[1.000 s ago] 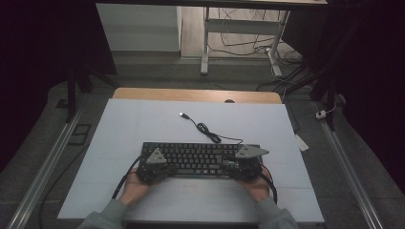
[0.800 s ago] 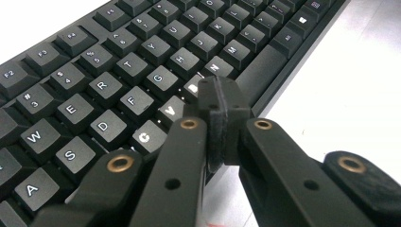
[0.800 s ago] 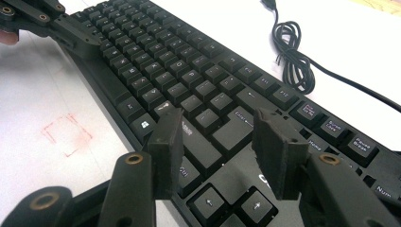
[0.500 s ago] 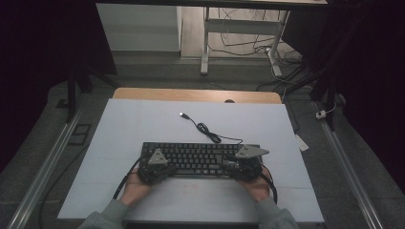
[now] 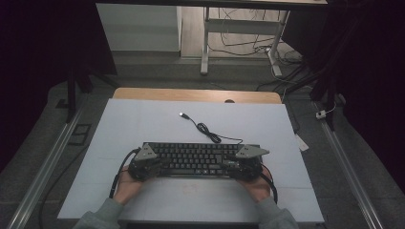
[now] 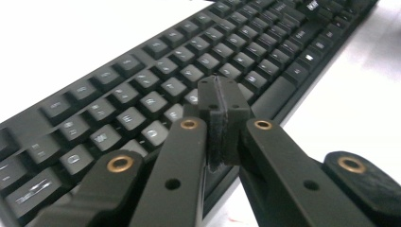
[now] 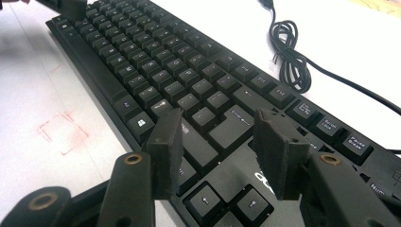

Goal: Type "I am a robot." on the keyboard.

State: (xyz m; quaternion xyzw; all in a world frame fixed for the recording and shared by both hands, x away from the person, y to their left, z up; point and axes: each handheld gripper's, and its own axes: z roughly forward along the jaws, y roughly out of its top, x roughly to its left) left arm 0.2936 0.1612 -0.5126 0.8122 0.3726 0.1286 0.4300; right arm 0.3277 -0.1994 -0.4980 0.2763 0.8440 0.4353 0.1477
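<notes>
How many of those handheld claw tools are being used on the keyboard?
2. The left gripper, fingers pressed shut, hovers over the keyboard's left end. The right gripper, fingers apart with nothing between them, is over its right end near the arrow keys.

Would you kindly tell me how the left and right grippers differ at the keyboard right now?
The left gripper has its jaws pressed shut, while the right gripper stands open with nothing between its jaws. The left sits over the letter keys, the right over the arrow-key end. Both hover low over the black keyboard.
</notes>
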